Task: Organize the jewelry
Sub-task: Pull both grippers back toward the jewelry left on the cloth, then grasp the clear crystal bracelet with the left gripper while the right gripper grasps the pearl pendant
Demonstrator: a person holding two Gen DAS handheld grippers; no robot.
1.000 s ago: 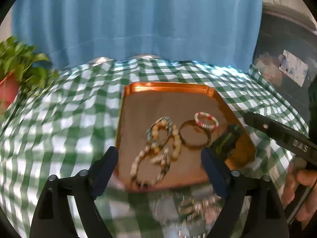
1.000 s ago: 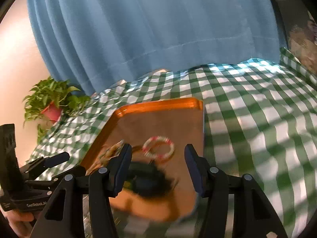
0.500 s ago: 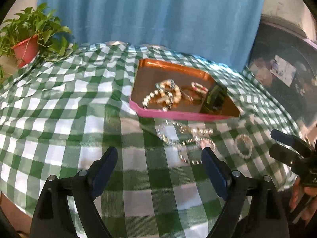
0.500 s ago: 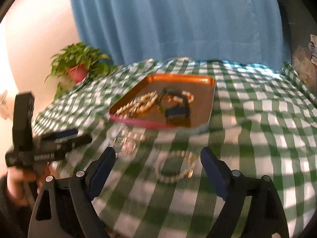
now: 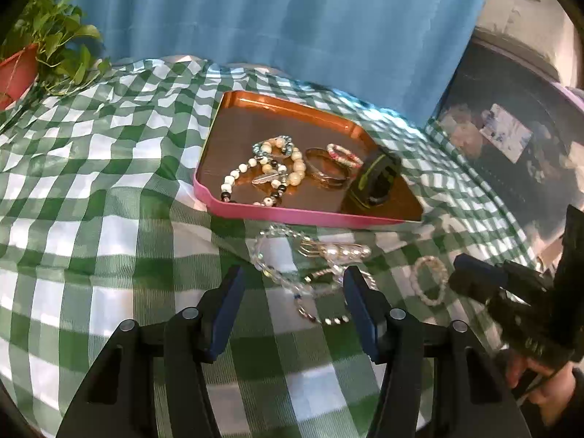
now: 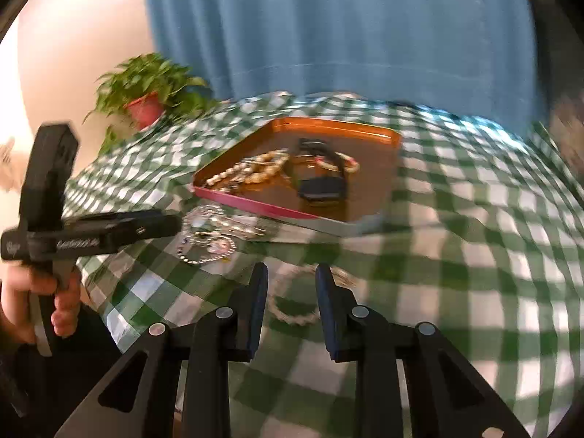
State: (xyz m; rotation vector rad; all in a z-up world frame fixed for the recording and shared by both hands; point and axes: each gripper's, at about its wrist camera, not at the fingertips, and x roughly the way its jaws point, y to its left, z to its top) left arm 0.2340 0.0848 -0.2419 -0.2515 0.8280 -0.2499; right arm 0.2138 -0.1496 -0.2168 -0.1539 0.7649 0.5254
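A copper tray with a pink rim (image 5: 292,216) (image 6: 255,202) sits on the green checked cloth. It holds a beaded necklace (image 5: 270,168), a brown bangle (image 5: 326,172), a red-white bracelet (image 5: 345,155) and a black-green watch (image 5: 376,182). Loose chains and a pearl clip (image 5: 314,273) (image 6: 208,233) lie on the cloth in front of the tray. A pale bead bracelet (image 5: 430,281) (image 6: 295,299) lies to their right. My left gripper (image 5: 292,292) is open just above the loose chains. My right gripper (image 6: 290,288) is open, its fingers around the pale bracelet.
A potted plant (image 5: 40,54) (image 6: 146,91) stands at the table's far left. A blue curtain (image 5: 273,18) hangs behind. Dark furniture (image 5: 511,127) stands at the right. The table's front edge is close below both grippers.
Both grippers have pulled back from the tray toward the front of the table and come down over the loose jewelry. Both have narrowed their opening, the right one more.
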